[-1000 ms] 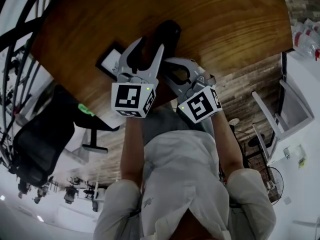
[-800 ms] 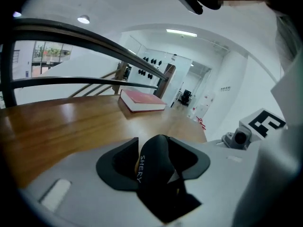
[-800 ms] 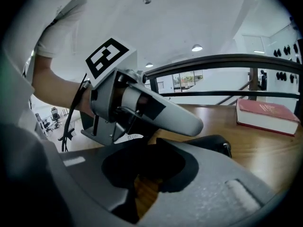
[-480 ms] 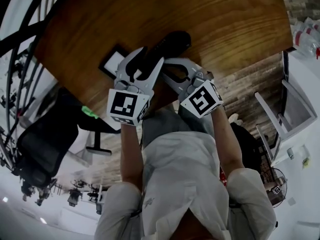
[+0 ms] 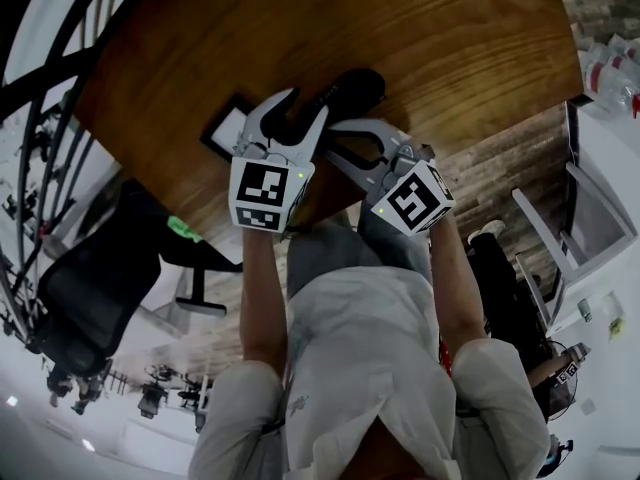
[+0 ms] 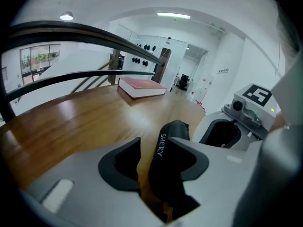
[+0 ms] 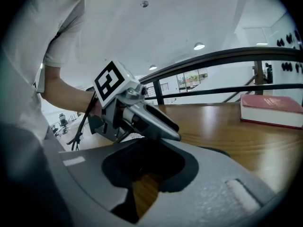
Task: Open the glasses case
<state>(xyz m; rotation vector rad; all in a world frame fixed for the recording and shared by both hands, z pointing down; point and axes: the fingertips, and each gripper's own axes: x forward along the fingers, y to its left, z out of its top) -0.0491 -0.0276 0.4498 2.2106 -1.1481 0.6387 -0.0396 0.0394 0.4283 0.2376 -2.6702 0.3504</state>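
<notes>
On the glasses case (image 6: 166, 171), only the left gripper view shows lettering (image 6: 163, 144).

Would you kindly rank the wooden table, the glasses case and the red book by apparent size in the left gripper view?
1. Wooden table.
2. Glasses case, very near the camera.
3. Red book, far back on the table, so its real size against the case is unsure.

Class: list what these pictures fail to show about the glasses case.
Glasses case lid seam: left gripper covers it in the head view; its jaws hide it in the left gripper view.
Right gripper touching the case or not: its own body blocks that, right gripper view.
</notes>
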